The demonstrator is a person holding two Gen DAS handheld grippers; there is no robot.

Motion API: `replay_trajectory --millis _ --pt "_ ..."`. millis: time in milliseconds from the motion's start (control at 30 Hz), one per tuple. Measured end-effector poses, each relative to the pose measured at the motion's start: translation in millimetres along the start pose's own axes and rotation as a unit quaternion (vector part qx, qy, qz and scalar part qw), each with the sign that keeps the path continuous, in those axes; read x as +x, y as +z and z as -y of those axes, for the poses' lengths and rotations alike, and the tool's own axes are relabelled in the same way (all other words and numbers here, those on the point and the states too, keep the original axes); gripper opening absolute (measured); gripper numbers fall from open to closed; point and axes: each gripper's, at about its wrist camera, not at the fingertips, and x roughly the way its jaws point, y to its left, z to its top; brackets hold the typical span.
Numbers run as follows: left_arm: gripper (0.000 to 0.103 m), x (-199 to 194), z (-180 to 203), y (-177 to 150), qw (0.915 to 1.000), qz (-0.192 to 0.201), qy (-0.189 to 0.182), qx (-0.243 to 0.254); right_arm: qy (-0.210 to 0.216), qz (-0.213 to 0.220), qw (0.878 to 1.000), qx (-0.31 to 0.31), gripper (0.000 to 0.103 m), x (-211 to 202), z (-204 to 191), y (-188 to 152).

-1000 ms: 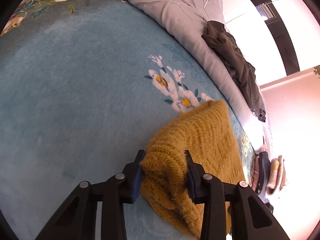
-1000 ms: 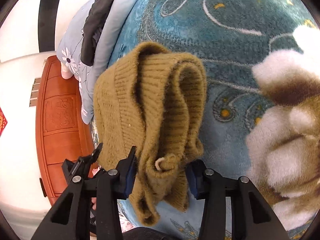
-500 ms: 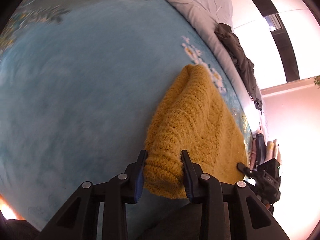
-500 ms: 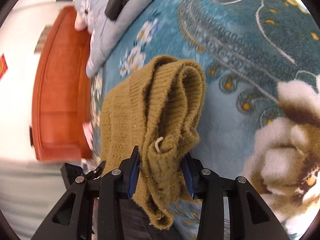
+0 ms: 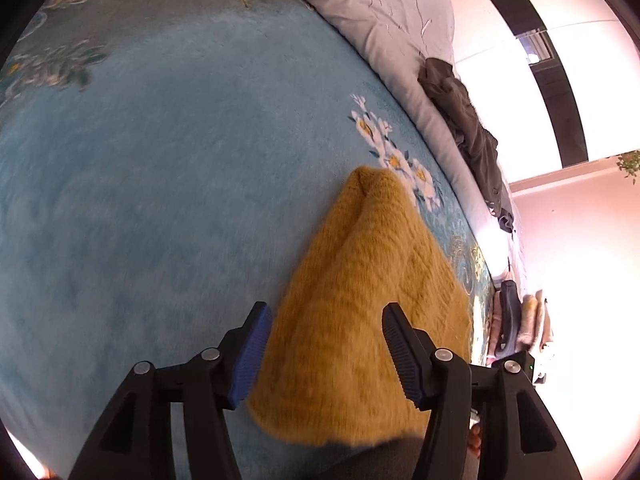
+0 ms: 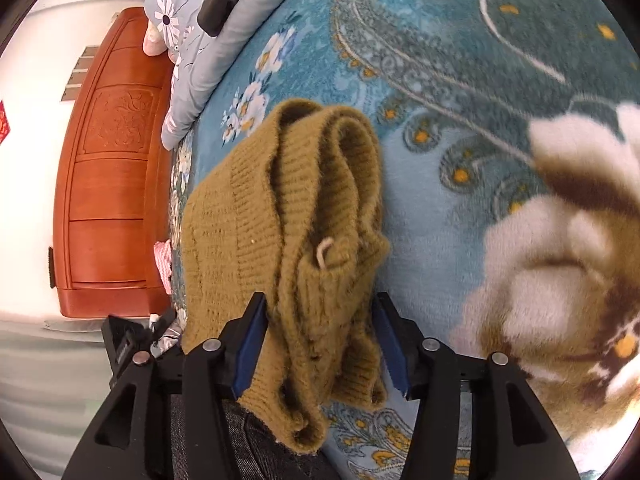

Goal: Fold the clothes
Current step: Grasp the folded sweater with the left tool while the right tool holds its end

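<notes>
L jaws now wide off sweater [image 5: 360,308]; R gripper [image 6: 322,344] still clamps it.

Left gripper [image 5: 326,354] with jaws spread, neither pad touching the mustard knit sweater [image 5: 360,300] lying between them on the blue floral blanket [image 5: 160,168]; grey quilt [image 5: 384,28] and dark garment [image 5: 464,128] beyond the sweater.

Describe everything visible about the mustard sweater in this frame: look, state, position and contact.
The mustard sweater is a fuzzy, chunky rib knit, doubled over into several thick layers, with a small pale loop showing on one fold. It lies on the blue floral blanket. The right tool has its blue pads pressed against the bunched end. In the left wrist view, the left tool stands open around the other end, with gaps at both pads. That view is motion-blurred.
</notes>
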Motion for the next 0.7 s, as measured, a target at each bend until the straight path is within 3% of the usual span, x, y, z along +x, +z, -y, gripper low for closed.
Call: replay_trajectory --millis 133,267,467,700 --pt "0.063 28 3 10 0.9989 -0.039 0.012 0.022 0.006 0.004 1.0 0.003 0.061 6 0 -1" --pt "0.064 43 6 10 0.998 -0.053 0.004 0.033 0.014 0.011 1.0 0.004 0.066 9 -3 2" --pt "0.065 48 1 7 0.9983 -0.052 0.0 0.028 0.022 0.025 0.999 0.016 0.066 17 -6 7" --pt "0.063 45 14 -1 0.9978 -0.038 0.025 0.048 0.022 0.024 0.999 0.011 0.066 29 -19 15"
